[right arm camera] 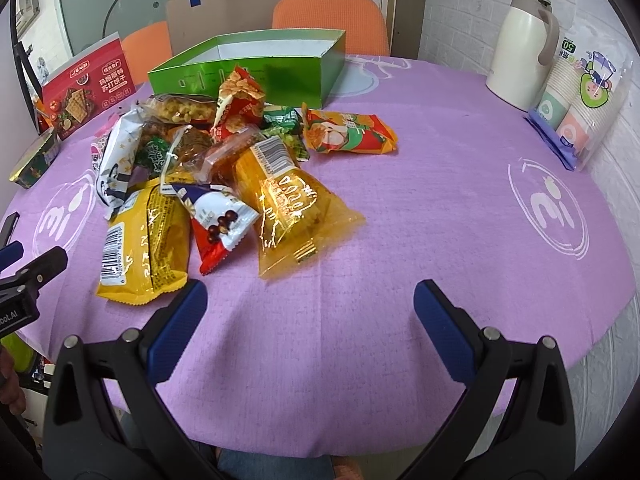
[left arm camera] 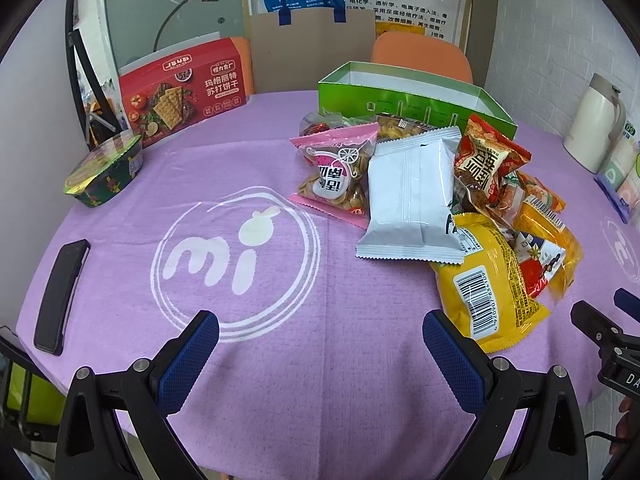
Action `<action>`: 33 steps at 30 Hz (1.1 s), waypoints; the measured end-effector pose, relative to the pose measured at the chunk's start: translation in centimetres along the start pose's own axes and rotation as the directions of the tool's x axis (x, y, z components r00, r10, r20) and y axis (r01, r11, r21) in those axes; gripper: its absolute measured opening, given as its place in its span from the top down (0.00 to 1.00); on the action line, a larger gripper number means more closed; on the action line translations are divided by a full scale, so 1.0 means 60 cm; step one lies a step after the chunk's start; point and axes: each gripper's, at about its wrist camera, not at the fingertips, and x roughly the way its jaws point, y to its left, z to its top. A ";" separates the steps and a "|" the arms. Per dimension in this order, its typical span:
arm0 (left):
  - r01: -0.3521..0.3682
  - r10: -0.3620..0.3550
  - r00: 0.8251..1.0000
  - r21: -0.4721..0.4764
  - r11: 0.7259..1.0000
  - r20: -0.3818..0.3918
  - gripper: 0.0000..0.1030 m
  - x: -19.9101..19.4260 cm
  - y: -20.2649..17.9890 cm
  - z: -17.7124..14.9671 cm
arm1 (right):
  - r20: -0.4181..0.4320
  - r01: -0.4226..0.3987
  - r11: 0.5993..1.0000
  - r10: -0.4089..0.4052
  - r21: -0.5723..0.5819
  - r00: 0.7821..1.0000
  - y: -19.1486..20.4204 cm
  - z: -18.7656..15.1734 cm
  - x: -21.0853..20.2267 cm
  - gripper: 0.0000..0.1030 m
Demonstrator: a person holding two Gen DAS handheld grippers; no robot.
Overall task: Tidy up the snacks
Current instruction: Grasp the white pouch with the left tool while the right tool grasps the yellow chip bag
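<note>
Snack packets (right arm camera: pixel 208 168) lie heaped on the purple cloth of the round worktop (right arm camera: pixel 420 208), just in front of an open green box (right arm camera: pixel 256 68) whose pale inside looks bare as far as the views show. The left gripper (left arm camera: pixel 320 332) hangs above the cloth with its jaws spread wide, holding nothing; its right blue pad (left arm camera: pixel 448 344) is just beside the corner of a yellow packet (left arm camera: pixel 484 280) with a barcode label, and contact cannot be told. The right gripper (right arm camera: pixel 310 300) is likewise wide apart and empty, over bare cloth near the worktop's edge, the heap ahead and to its left.

On the heap, a white crimped pouch (left arm camera: pixel 412 196) overlaps a pink see-through bag (left arm camera: pixel 336 168) of golden pieces. A clear orange wrapper (right arm camera: pixel 292 212) glints nearest the right gripper, and an orange-and-green packet (right arm camera: pixel 352 132) lies just apart from the rest. A red cracker box (left arm camera: pixel 182 90) leans behind a foil-lidded bowl (left arm camera: pixel 106 168); a flat black bar (left arm camera: pixel 60 296) lies at the left edge. A cream jug (right arm camera: pixel 520 44) and bagged paper cups (right arm camera: pixel 580 100) stand well to the right. The finger pads are blue and finely dimpled, set in black plastic arms.
</note>
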 end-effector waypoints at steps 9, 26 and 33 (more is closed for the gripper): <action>0.044 -0.044 0.998 -0.007 0.999 -0.039 0.00 0.016 0.009 0.002 | 0.104 -0.194 0.978 0.201 -0.075 0.974 0.013 -0.006 -0.014 0.00; 0.099 -0.100 0.995 -0.079 0.992 -0.016 0.00 0.013 0.093 0.032 | -0.017 -0.327 0.910 0.334 -0.254 0.942 0.141 0.016 0.119 0.12; 0.233 -0.233 0.972 -0.046 0.971 -0.004 0.00 0.019 0.071 0.046 | 0.024 -0.300 0.930 0.311 -0.212 0.950 0.095 0.005 0.110 0.26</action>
